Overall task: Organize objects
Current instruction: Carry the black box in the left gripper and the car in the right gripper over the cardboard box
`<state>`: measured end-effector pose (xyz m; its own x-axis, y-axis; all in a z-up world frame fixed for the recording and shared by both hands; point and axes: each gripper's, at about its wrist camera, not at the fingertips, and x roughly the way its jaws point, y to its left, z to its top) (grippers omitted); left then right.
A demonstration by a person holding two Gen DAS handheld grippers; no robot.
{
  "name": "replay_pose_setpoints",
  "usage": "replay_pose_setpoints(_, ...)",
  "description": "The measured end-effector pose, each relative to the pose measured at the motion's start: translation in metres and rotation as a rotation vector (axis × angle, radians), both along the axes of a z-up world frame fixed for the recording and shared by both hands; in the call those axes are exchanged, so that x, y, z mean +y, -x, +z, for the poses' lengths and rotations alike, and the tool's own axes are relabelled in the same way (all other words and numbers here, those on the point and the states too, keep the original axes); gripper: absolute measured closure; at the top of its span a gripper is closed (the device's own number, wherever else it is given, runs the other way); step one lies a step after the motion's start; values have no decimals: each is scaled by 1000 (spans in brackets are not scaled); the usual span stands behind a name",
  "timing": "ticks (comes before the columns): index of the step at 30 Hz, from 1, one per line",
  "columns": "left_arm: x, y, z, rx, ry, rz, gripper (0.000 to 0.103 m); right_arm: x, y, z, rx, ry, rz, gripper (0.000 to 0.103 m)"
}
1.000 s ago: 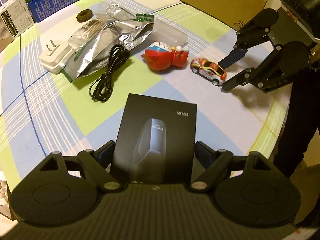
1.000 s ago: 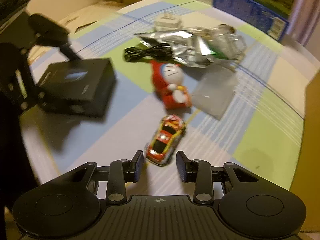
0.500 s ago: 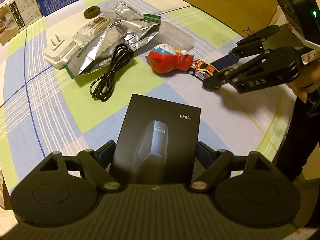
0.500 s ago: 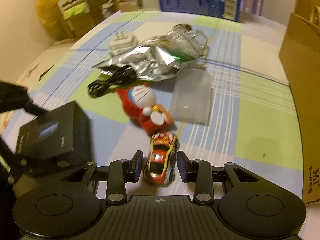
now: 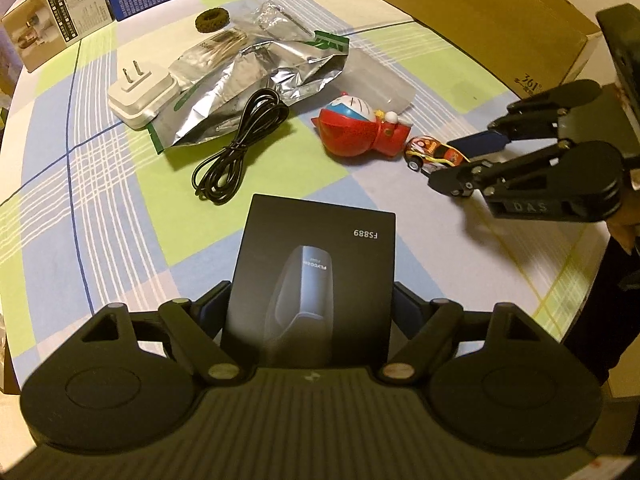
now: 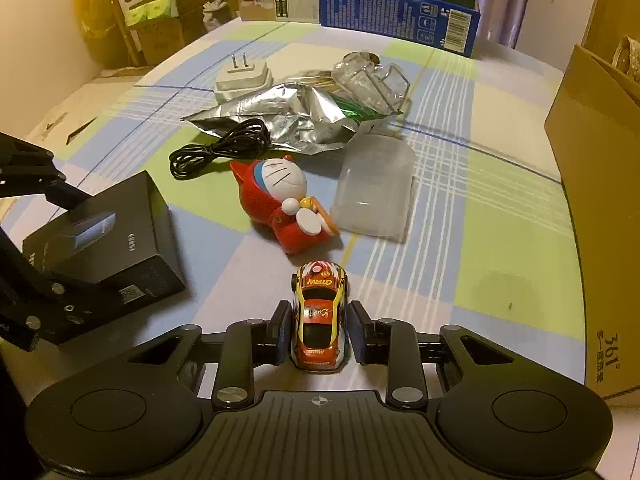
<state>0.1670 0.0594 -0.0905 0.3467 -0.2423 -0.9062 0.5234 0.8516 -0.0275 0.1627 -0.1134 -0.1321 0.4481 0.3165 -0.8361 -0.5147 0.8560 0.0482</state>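
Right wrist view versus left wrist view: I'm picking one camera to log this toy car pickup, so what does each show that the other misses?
Only the right wrist view: the right tongs closing from both sides on the toy car between them, and a yellow bag beyond the table.
Only the left wrist view: the left tongs clamping the black box with its printed face readable, a small dark ring, and a hand behind the right tongs.
Both: car, red figure, black cable, foil bag, white plug, cardboard box.
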Motion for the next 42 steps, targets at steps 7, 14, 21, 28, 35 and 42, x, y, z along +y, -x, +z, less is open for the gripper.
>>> replay_pose_setpoints(7, -9, -1, 1, -6, -23, 29, 26, -14, 11, 8, -14, -18, -32, 76)
replay_pose_setpoints(14, -22, 1, 17, -23, 8, 77, 26, -34, 24, 34, -47, -47, -84, 76)
replay_pose_setpoints(21, -49, 6, 52, -65, 74, 149, 26, -62, 34, 82, -142, -75, -135, 76)
replay_pose_setpoints(28, -102, 7, 104, -132, 140, 145, 26, -113, 33, 134, -219, -72, -201, 76)
replay_pose_setpoints(35, -176, -7, 152, -180, 205, 105, 26, -180, 18, 176, -271, -39, -287, 76)
replay_pose_setpoints(42, -260, -33, 184, -194, 275, 73, 26, -241, -5, 190, -281, -32, -353, 76)
